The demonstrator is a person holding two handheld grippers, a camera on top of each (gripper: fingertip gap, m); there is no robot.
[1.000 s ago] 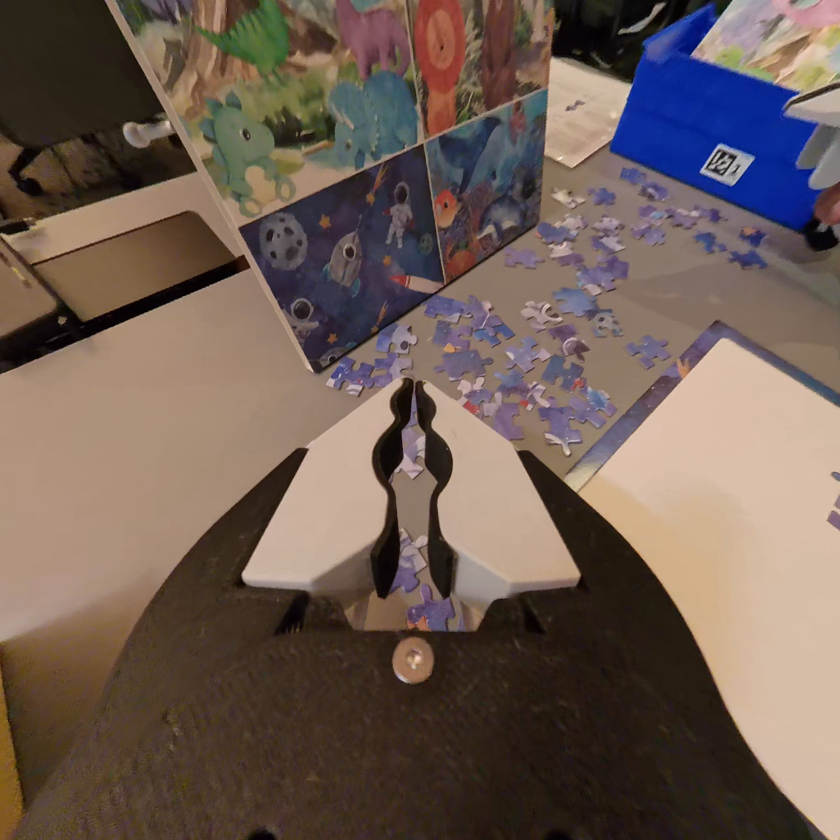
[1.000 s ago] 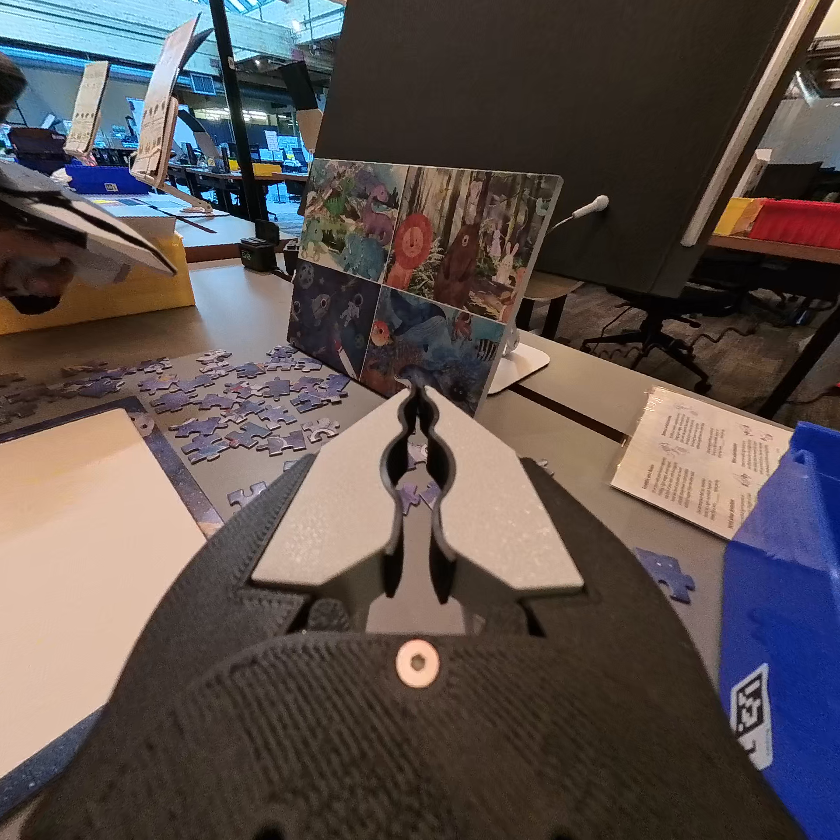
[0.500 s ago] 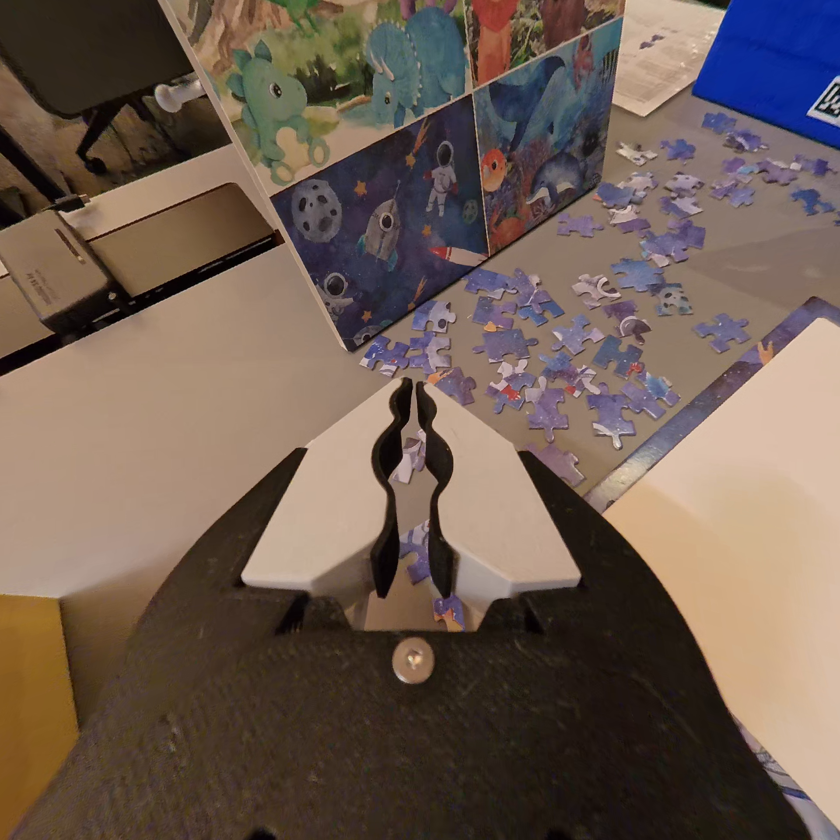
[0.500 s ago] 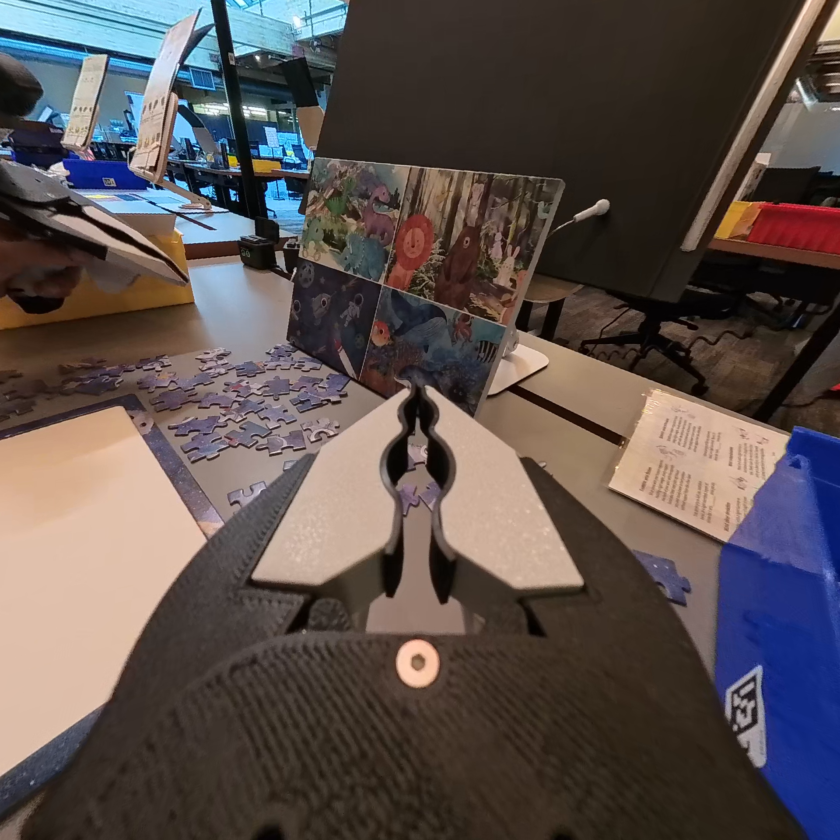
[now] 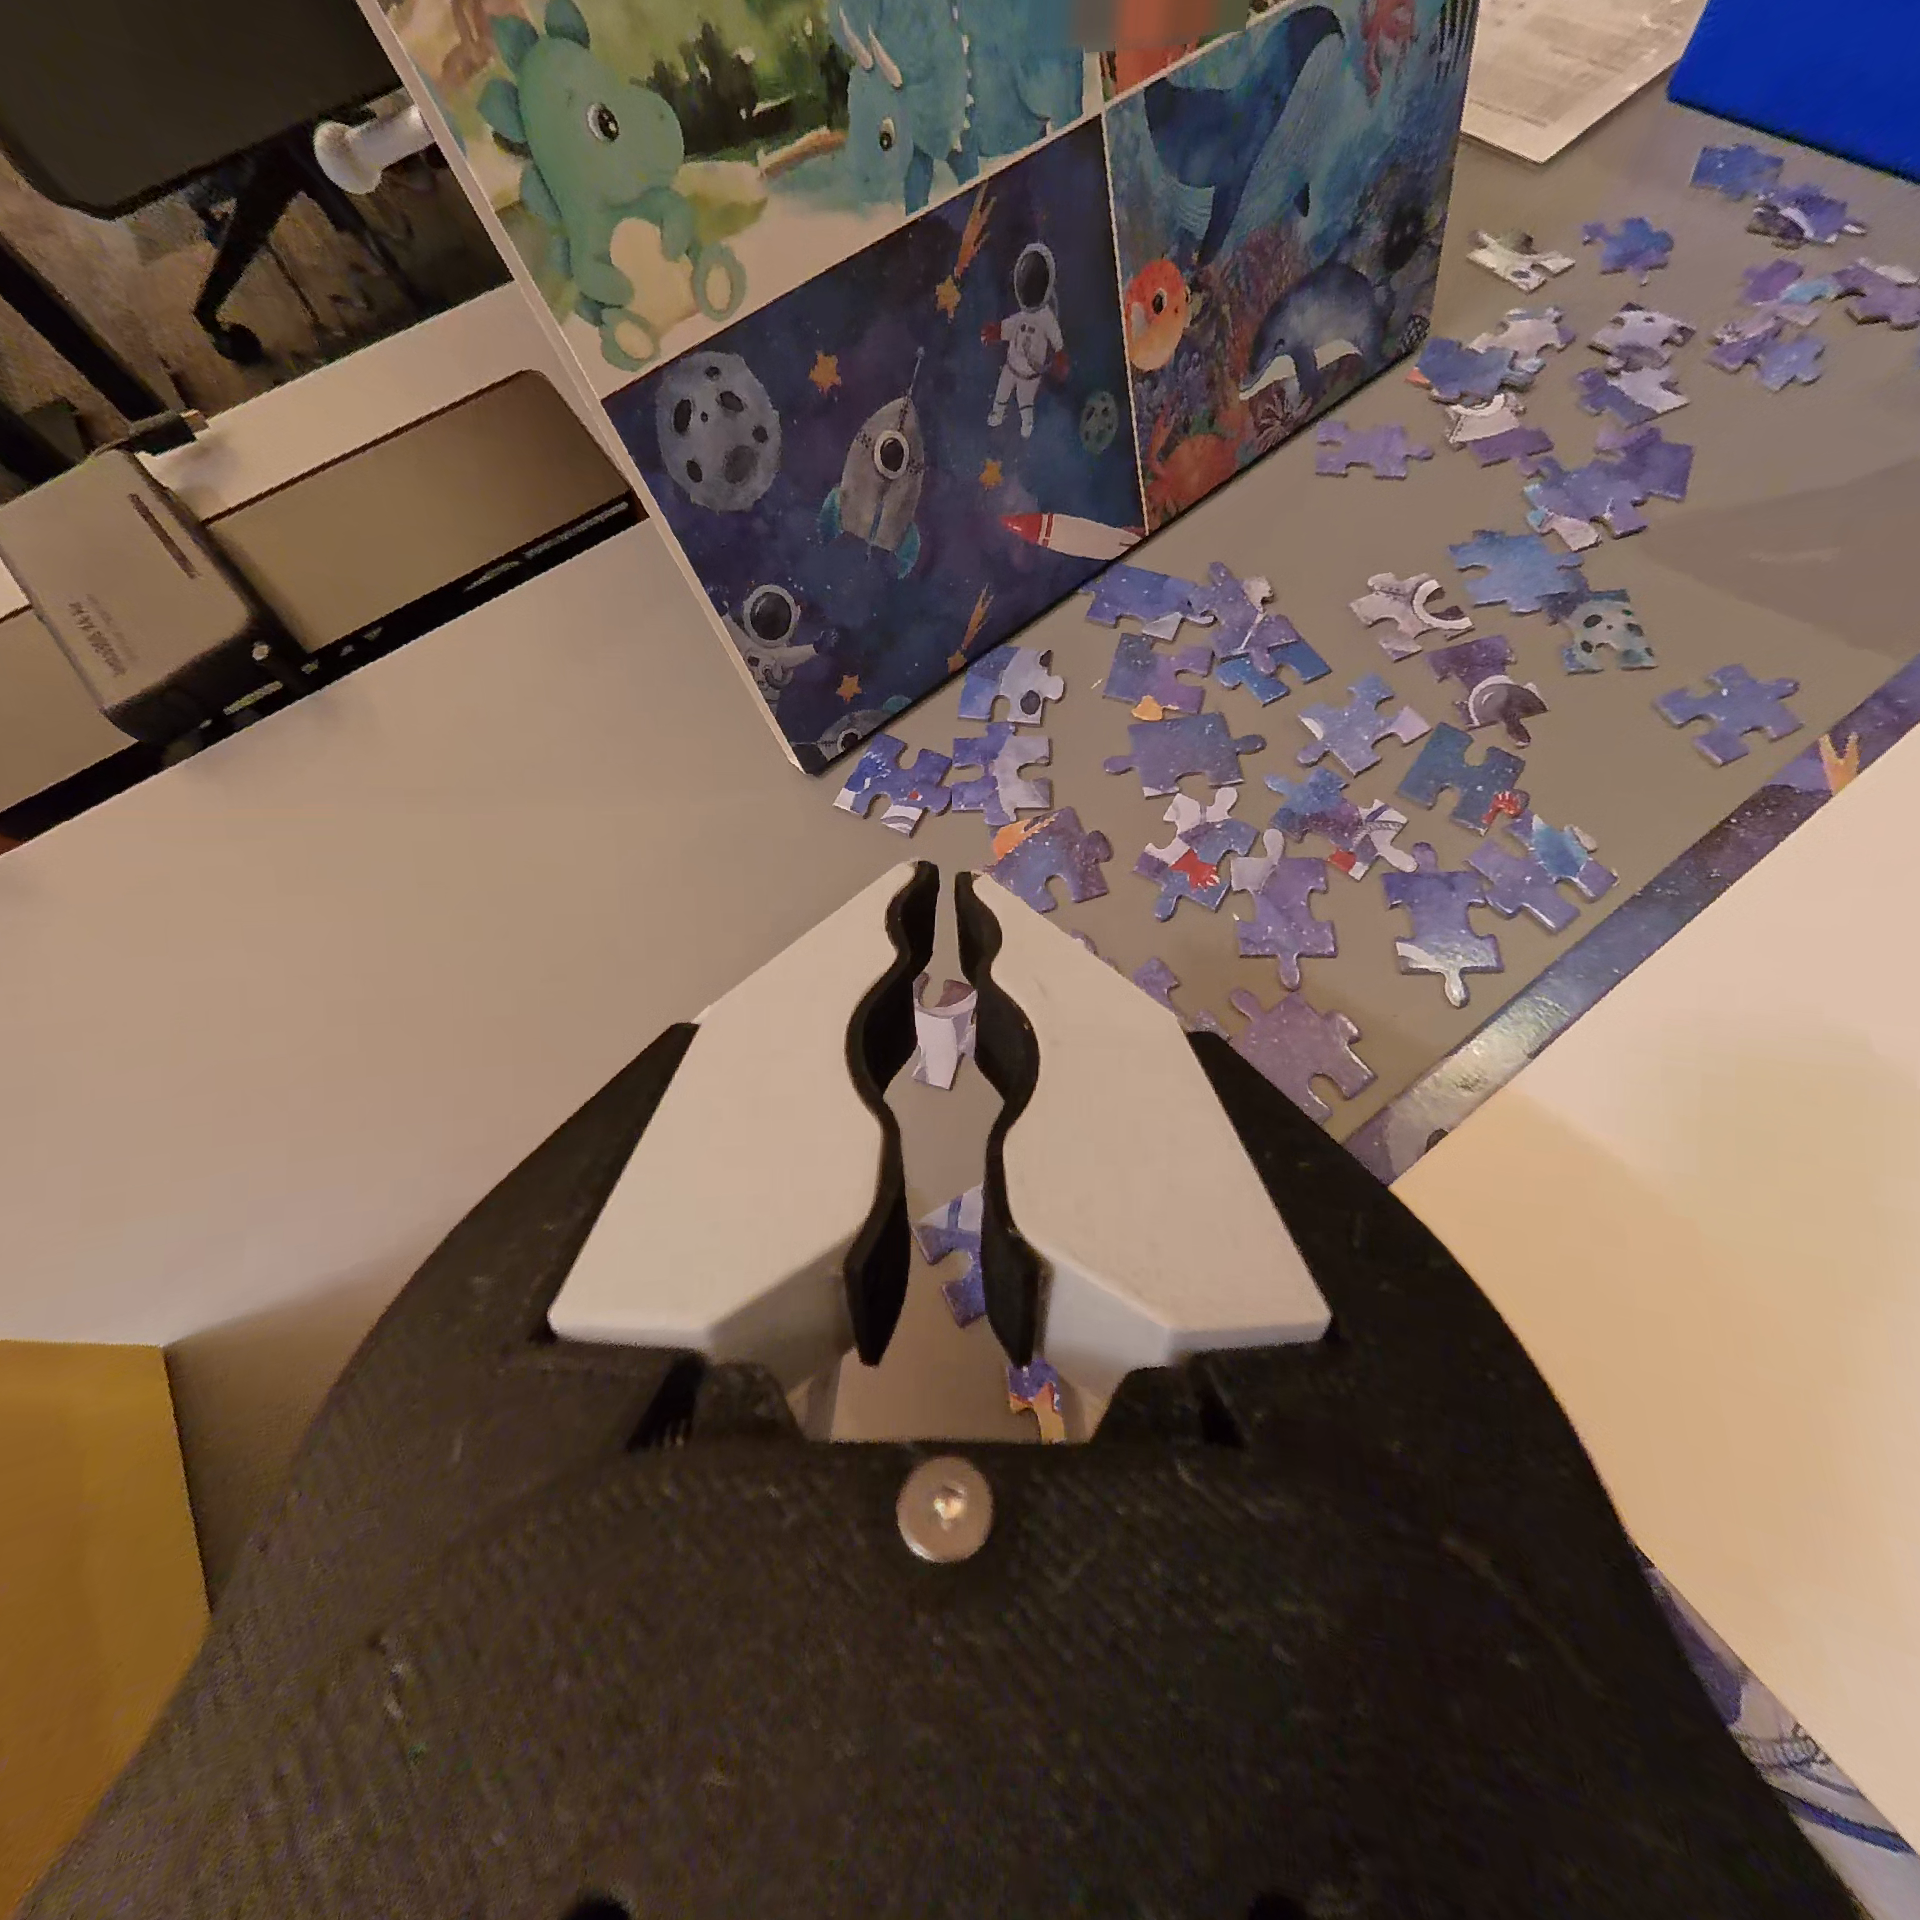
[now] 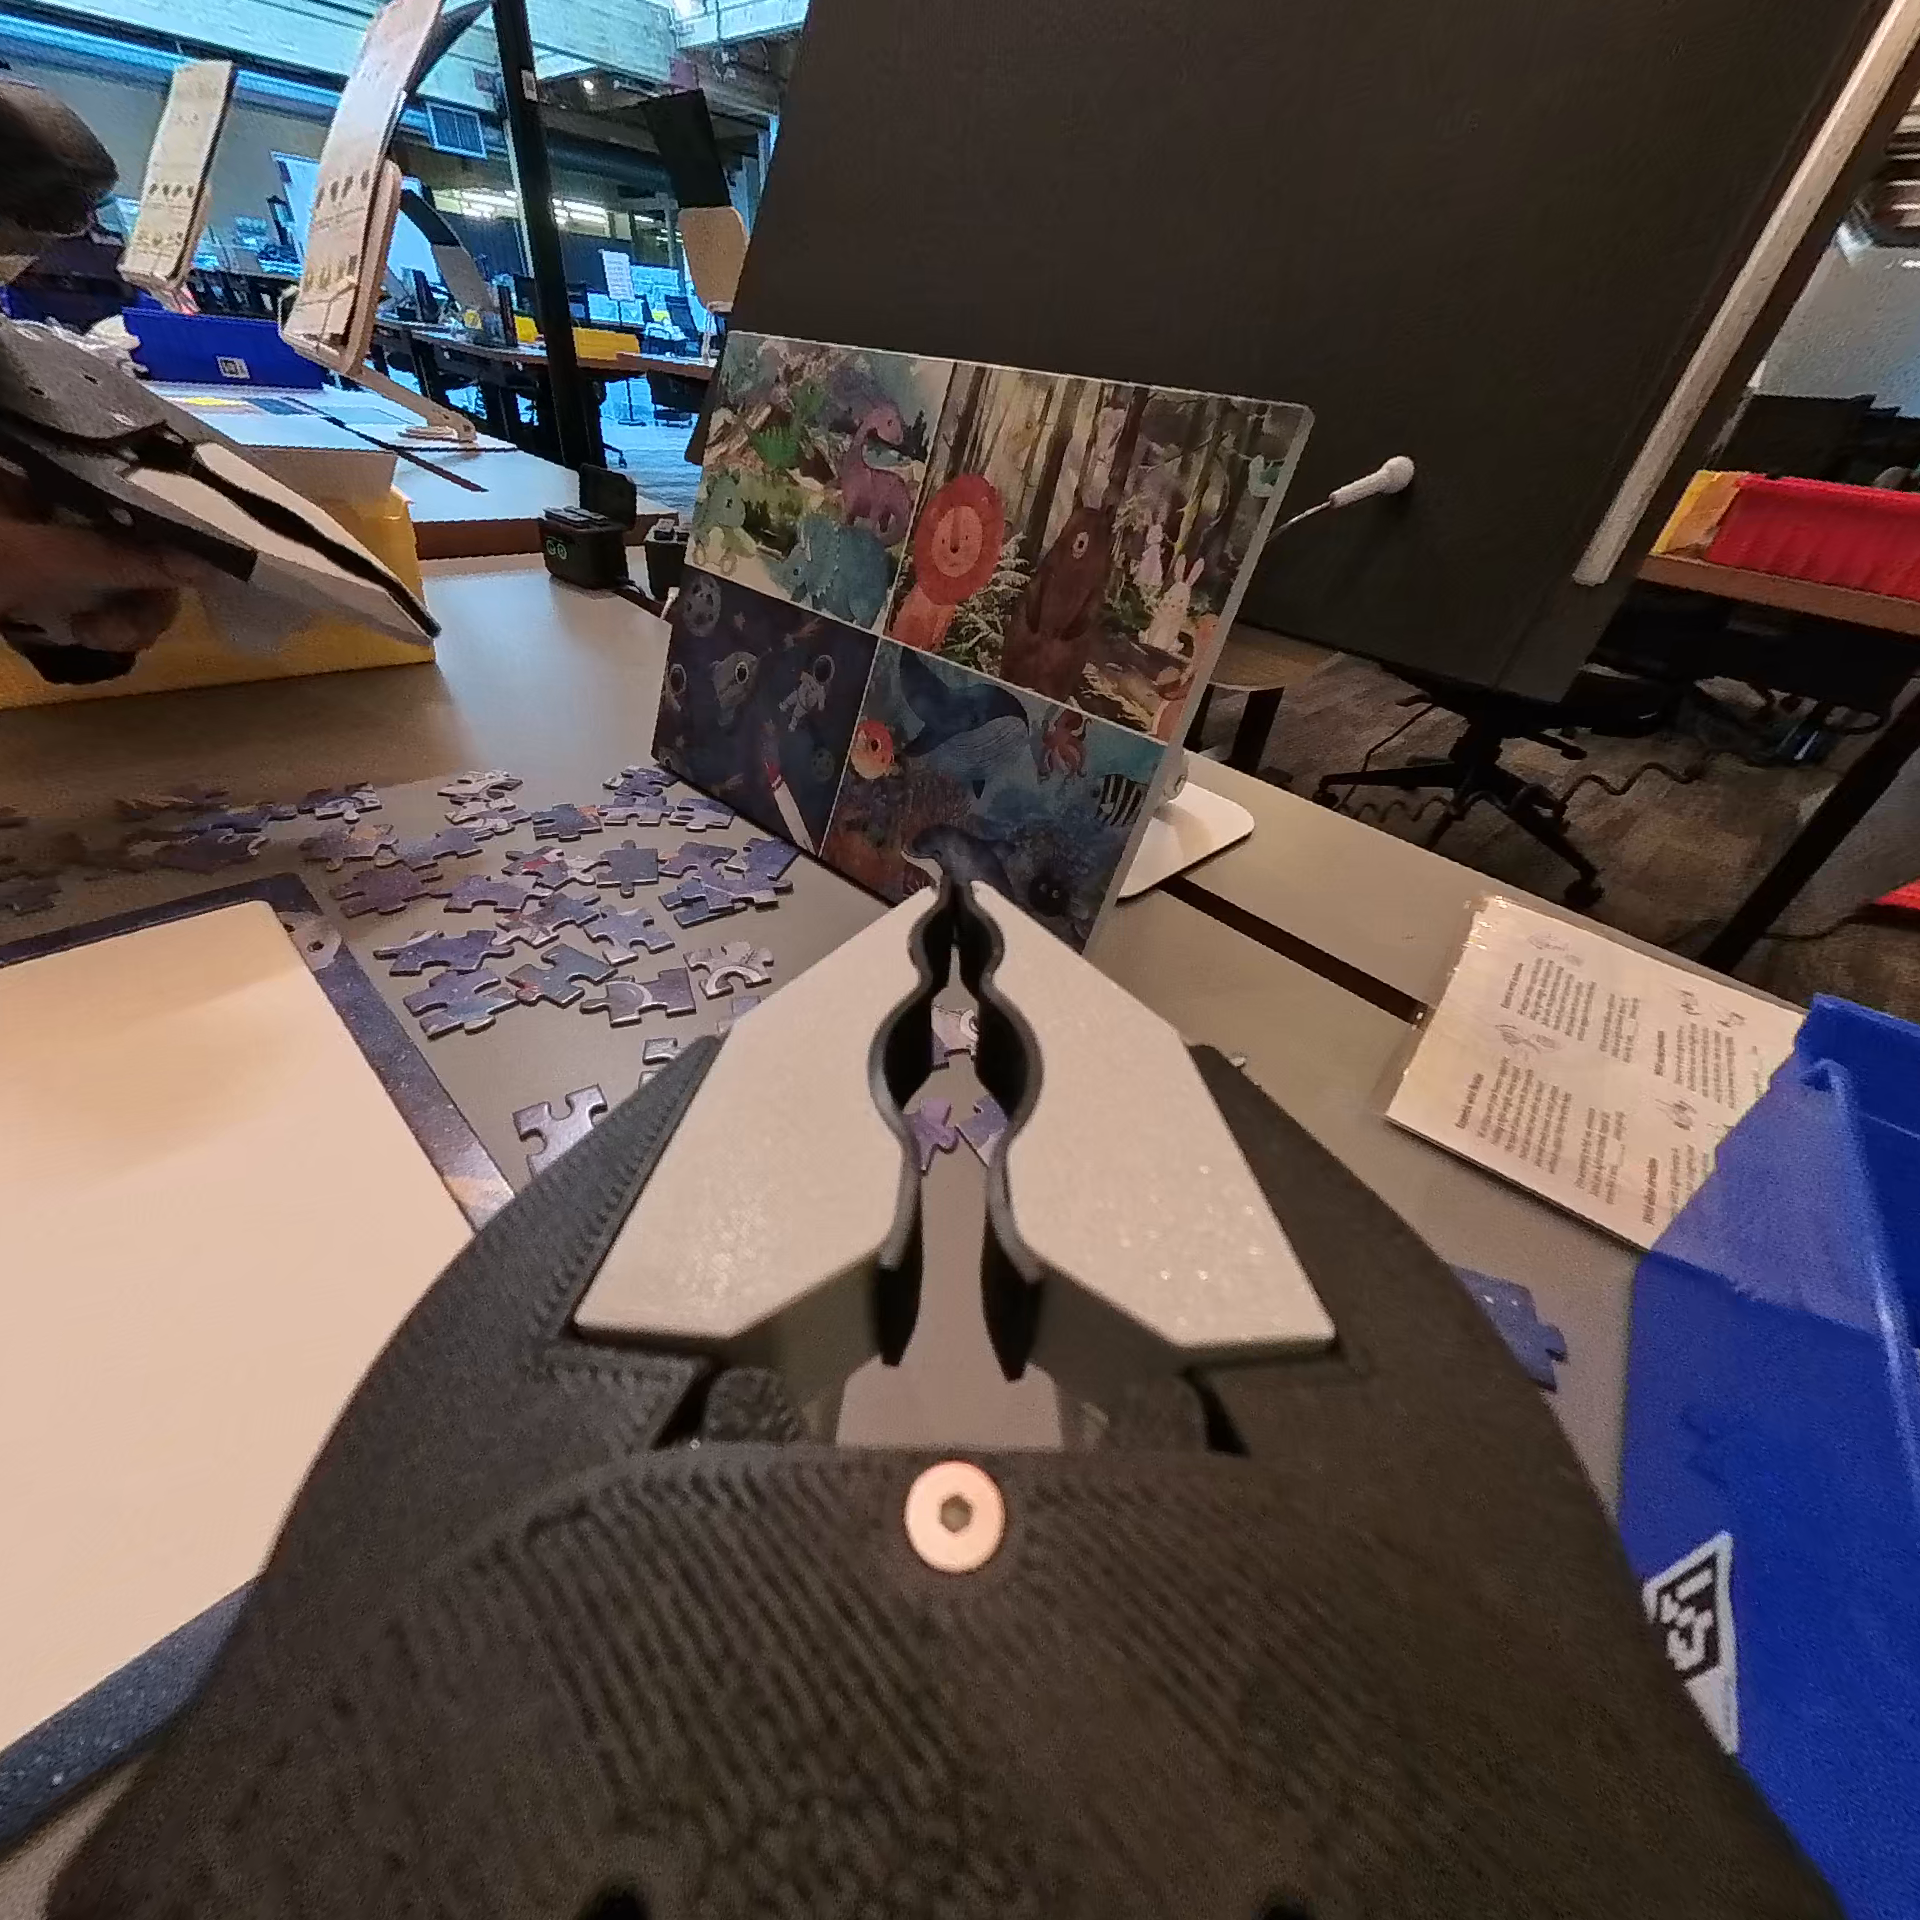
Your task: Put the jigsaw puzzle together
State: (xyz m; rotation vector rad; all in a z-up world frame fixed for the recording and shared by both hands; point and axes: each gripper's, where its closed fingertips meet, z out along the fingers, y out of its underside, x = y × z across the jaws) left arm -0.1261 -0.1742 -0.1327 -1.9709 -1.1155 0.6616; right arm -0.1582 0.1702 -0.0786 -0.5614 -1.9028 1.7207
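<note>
Puzzle pieces [image 5: 1340, 821] lie scattered ahead of both nearly pressed-together, empty tongs [image 5: 938, 878] [image 6: 958, 891].

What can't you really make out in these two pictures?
- Left wrist view: whether the left gripper pinches the pale puzzle piece seen between its fingers or merely hangs above it.
- Left wrist view: the blue bin is cut off by the top right corner.
- Right wrist view: the puzzle board and table close by are hidden under the right gripper and its black body.
- Right wrist view: the far hall is too small to read.
</note>
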